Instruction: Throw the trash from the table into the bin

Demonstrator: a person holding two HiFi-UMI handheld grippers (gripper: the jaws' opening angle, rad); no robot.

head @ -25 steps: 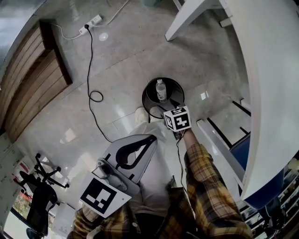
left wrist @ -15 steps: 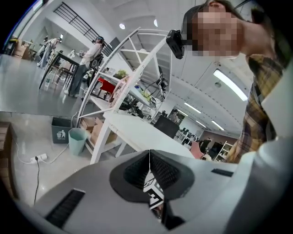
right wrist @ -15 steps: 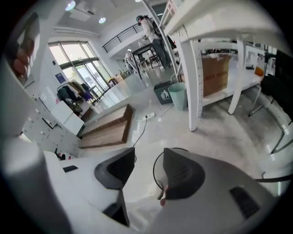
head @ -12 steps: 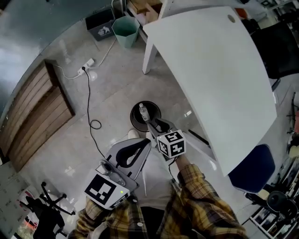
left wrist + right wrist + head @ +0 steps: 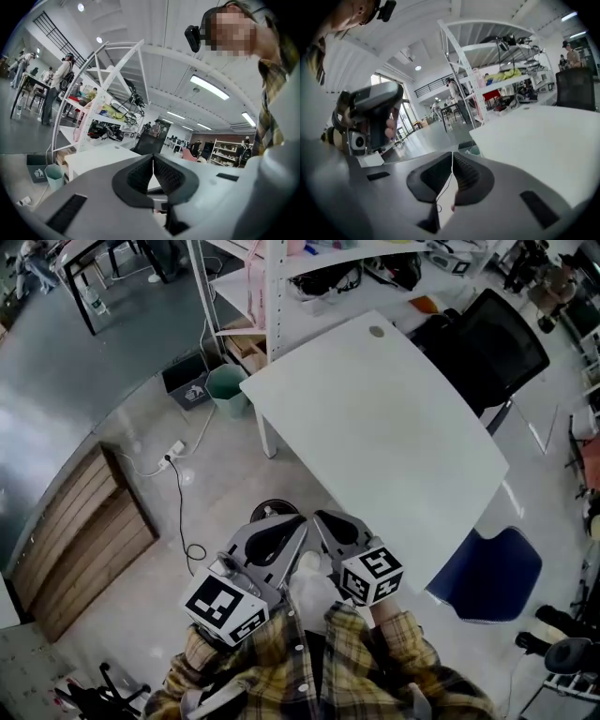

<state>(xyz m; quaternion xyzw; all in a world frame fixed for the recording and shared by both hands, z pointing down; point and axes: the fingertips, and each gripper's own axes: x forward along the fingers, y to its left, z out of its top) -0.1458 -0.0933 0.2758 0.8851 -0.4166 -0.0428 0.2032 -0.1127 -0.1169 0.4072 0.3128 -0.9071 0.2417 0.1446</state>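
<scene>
Holding nothing: left gripper [image 5: 153, 159] jaws pressed together; right gripper [image 5: 452, 155] jaws just closed, also empty. Worktop [image 5: 375, 427] looks bare; bin [image 5: 272, 508] below grippers, contents hard to see. Risk: small trash overlooked, task ended early.

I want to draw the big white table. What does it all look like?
The white table has a smooth, flat top with rounded corners and a small round grey spot near its far edge. One white leg shows, standing on the grey floor. No trash shows on top. A blue chair sits beside its near edge.
</scene>
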